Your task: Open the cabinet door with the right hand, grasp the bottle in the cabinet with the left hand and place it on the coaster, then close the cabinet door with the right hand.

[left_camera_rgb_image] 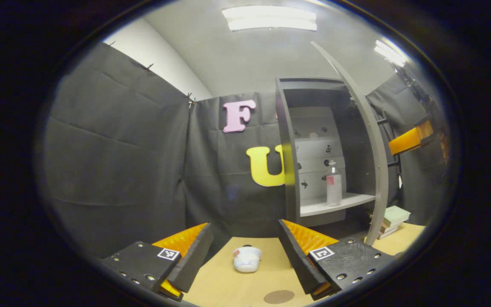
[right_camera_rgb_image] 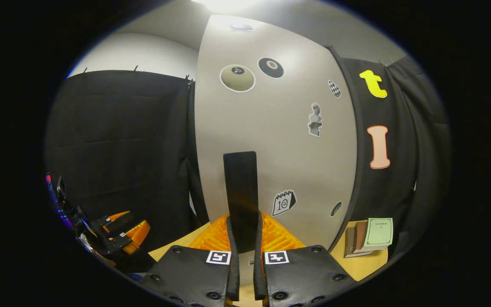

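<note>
Door (right_camera_rgb_image: 271,128) stands swung open: right gripper view has the right gripper (right_camera_rgb_image: 245,238) closed tight on the dark vertical handle (right_camera_rgb_image: 240,192). Left gripper view looks into the cabinet (left_camera_rgb_image: 288,170): bottle (left_camera_rgb_image: 333,184) upright near the shelf's (left_camera_rgb_image: 356,199) front edge. Left gripper (left_camera_rgb_image: 245,256) spread wide, empty, over the bench (left_camera_rgb_image: 228,290); coaster (left_camera_rgb_image: 278,296) at its near edge.

The left gripper (left_camera_rgb_image: 245,256) hangs over the table (left_camera_rgb_image: 245,290) with its two fingers wide apart and nothing between them. Just past the fingers a small white cup thing (left_camera_rgb_image: 247,259) lies on the table, and a round brown coaster (left_camera_rgb_image: 278,296) sits close to the right finger. Farther off and to the right, the cabinet (left_camera_rgb_image: 290,170) has its door (left_camera_rgb_image: 373,149) swung open, and the bottle (left_camera_rgb_image: 334,184) stands upright on the shelf (left_camera_rgb_image: 339,204) inside.
</note>
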### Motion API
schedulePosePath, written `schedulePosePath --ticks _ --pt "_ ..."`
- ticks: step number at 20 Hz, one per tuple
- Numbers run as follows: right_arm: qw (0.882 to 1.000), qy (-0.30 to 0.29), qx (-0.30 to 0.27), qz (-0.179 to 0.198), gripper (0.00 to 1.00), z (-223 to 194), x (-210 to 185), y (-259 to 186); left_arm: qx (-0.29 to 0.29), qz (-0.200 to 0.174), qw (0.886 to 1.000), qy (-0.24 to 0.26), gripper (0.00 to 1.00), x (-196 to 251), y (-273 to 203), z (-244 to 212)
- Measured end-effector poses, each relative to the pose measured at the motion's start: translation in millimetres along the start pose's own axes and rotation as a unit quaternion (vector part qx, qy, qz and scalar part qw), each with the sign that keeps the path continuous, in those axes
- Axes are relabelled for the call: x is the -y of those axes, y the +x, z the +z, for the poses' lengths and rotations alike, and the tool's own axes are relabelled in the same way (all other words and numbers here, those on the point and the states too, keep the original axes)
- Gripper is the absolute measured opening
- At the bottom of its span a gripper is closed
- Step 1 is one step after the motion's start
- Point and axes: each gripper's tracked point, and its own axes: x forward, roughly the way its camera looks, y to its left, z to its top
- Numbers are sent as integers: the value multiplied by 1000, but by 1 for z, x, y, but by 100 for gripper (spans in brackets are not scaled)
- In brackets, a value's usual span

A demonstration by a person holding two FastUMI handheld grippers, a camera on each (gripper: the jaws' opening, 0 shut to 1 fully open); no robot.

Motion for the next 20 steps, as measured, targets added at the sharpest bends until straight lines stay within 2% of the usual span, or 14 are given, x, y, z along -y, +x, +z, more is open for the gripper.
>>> schedulePosePath --ticks 1,8,9,10,12,13,15,17,20 --pt "1000 1 0 -1 15 0 1 -2 2 -7 1000 -1 94 10 3 0" --pt "1000 -3 1 -19 14 -2 13 -18 2 -52 999 -1 93 73 17 6" --pt "1000 -7 2 -24 11 -1 16 -21 0 -56 998 -1 93 82 18 7" --pt "1000 -7 1 -27 14 -1 18 -22 0 -59 998 -2 93 88 18 7" --pt "1000 2 3 -29 13 -2 19 -23 2 -63 998 -5 93 99 18 9" --pt "1000 8 4 -29 17 -1 18 -24 3 -65 998 -5 93 105 19 10" --pt "999 13 7 -31 13 0 21 -24 6 -66 998 -5 93 116 17 14" --pt "999 10 10 -34 17 -1 25 -27 7 -68 998 -4 93 129 17 16" --pt "999 11 15 -38 10 0 31 -29 4 -69 998 0 93 145 17 16"
